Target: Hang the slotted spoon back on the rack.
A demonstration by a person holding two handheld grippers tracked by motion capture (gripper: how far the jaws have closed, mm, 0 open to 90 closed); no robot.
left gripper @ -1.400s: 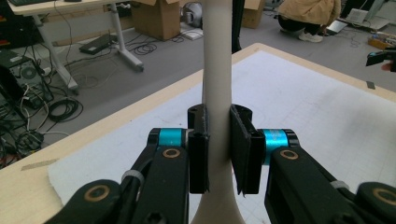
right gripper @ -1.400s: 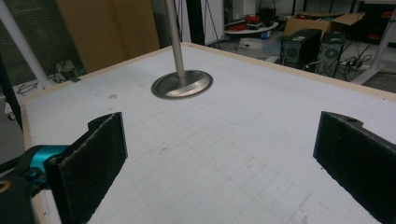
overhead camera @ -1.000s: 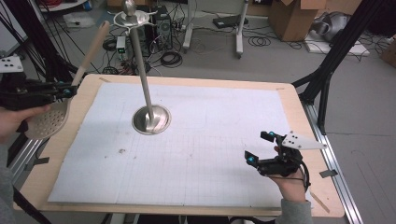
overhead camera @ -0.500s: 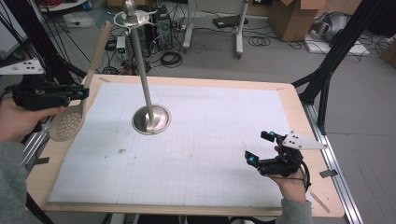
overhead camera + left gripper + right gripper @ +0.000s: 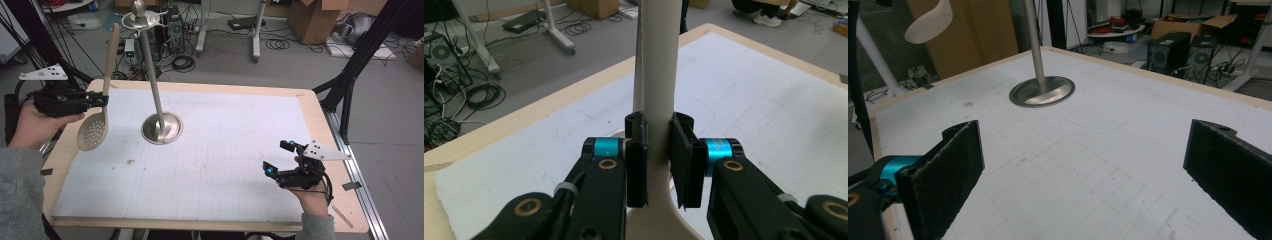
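Now, high view: left gripper (image 5: 92,101) at 9 o'clock clamps a beige perforated plastic skimmer spoon (image 5: 95,127) mid-handle, bowl hanging down off the desk (image 5: 225,150), prob. so the handle end can reach the hooks of the steel pole stand (image 5: 161,127). Right gripper (image 5: 277,157) rests at 4 o'clock.

Left gripper view: fingers (image 5: 636,160) pinch the handle.

Right gripper view: fingers (image 5: 943,175) wide apart, nothing between, w/ stand at 12.

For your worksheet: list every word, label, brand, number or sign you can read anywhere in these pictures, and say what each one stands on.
None: no readable text stands on anything in these pictures.
The slotted spoon in the left gripper, the metal stand and the gridded mat bear no lettering.
The cardboard boxes behind the table are too small and blurred to read.
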